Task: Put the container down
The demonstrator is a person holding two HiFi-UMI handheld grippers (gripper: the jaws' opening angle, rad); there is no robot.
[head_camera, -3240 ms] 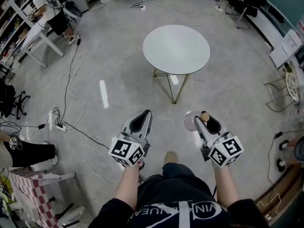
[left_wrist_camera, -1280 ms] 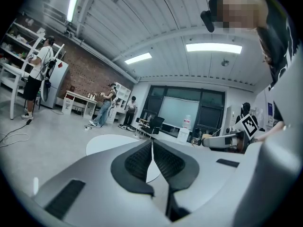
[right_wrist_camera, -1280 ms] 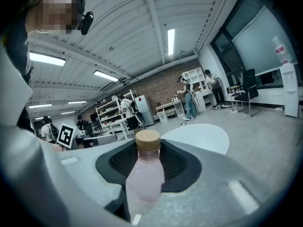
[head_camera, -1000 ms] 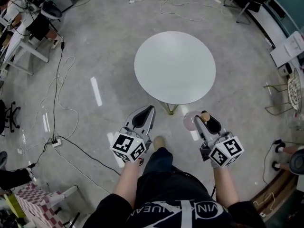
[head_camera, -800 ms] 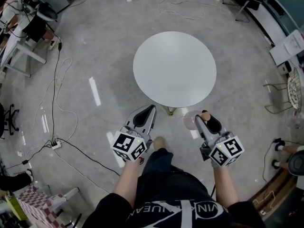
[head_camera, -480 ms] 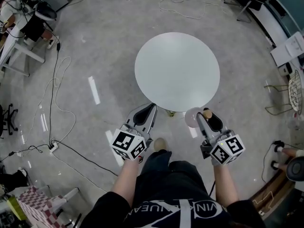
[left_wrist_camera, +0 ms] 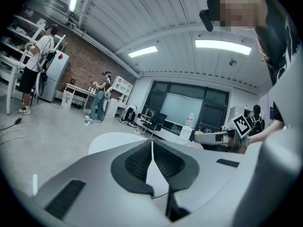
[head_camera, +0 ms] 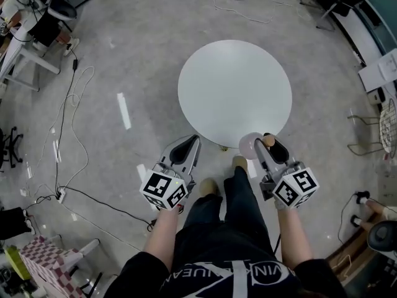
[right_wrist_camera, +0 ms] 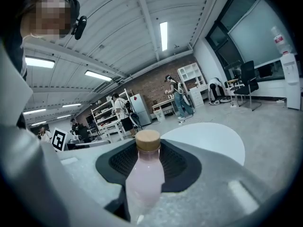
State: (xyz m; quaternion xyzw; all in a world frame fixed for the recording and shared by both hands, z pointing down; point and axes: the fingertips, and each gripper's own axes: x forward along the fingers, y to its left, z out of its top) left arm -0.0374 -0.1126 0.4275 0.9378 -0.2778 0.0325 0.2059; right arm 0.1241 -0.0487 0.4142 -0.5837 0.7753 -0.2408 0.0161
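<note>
A pale pink bottle (right_wrist_camera: pixel 143 176) with a tan cork-like cap sits upright between the jaws of my right gripper (right_wrist_camera: pixel 144 164), which is shut on it. From the head view the bottle (head_camera: pixel 250 144) hangs at the near edge of a round white table (head_camera: pixel 234 92), held by the right gripper (head_camera: pixel 265 149). My left gripper (head_camera: pixel 185 149) is level with it, left of the table's near edge, jaws shut on nothing; in its own view the left gripper (left_wrist_camera: pixel 152 159) shows its black pads touching. The table (right_wrist_camera: pixel 208 138) lies just ahead of the bottle.
The table stands on a thin gold wire base on a grey polished floor. Cables (head_camera: pixel 68 117) trail across the floor at left. Desks and chairs (head_camera: pixel 31 23) line the far left, and a wire chair (head_camera: pixel 372 129) stands at right. Other people stand far off in the room.
Both grippers and the view have moved closer to the table. The pink bottle, earlier over the floor short of the table, now overlaps its near edge. Grip unchanged.
</note>
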